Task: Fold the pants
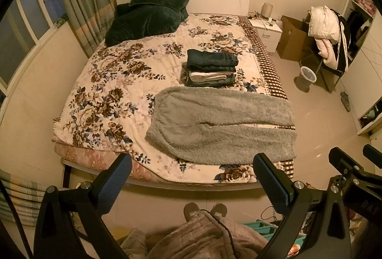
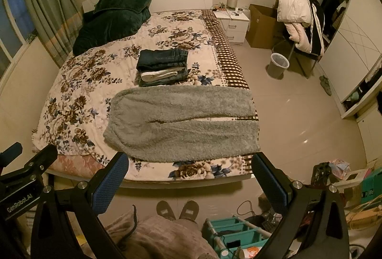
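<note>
Grey fleece pants (image 1: 222, 125) lie flat across the foot of the floral bed (image 1: 114, 91), waist to the left, legs reaching the right edge. They also show in the right wrist view (image 2: 183, 122). Behind them sits a stack of folded jeans and pants (image 1: 211, 67), also in the right wrist view (image 2: 162, 66). My left gripper (image 1: 191, 185) is open and empty, held high above the bed's foot. My right gripper (image 2: 188, 185) is open and empty, also raised short of the pants.
A dark green blanket (image 1: 148, 15) lies by the headboard. A nightstand (image 2: 231, 22), cardboard box (image 2: 260, 24), chair draped with clothes (image 2: 300, 22) and bin (image 2: 278, 65) stand right of the bed. A teal rack (image 2: 236, 232) and clutter sit on the floor near my feet.
</note>
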Available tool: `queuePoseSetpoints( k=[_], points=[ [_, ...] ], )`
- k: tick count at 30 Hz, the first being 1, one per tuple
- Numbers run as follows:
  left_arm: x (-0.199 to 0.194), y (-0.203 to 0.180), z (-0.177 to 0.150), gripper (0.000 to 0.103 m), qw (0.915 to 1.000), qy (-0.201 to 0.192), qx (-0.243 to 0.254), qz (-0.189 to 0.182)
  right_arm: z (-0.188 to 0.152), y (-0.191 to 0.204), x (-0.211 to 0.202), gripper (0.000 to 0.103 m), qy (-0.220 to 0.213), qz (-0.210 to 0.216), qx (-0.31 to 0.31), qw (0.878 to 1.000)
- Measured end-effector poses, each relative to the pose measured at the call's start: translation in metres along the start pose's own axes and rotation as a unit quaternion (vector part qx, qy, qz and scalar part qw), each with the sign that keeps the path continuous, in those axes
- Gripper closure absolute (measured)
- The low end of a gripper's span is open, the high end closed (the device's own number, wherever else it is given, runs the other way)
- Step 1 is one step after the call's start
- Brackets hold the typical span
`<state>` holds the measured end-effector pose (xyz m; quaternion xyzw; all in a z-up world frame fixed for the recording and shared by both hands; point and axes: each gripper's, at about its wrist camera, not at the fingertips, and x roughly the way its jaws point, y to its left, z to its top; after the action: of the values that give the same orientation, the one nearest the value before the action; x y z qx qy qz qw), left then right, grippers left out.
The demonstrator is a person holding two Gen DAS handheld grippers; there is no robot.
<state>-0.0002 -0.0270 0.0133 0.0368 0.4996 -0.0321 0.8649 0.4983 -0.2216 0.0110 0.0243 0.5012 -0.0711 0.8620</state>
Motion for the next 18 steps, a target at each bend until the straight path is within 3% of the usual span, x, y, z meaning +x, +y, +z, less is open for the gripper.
queuePoseSetpoints(
  k=[18],
  points=[
    [0.003,-0.007,0.004,0.000,1.0000,0.003,-0.006,-0.007,0.007,0.002,-0.003,0.000,0.000,0.000,0.000,1.000]
  ],
)
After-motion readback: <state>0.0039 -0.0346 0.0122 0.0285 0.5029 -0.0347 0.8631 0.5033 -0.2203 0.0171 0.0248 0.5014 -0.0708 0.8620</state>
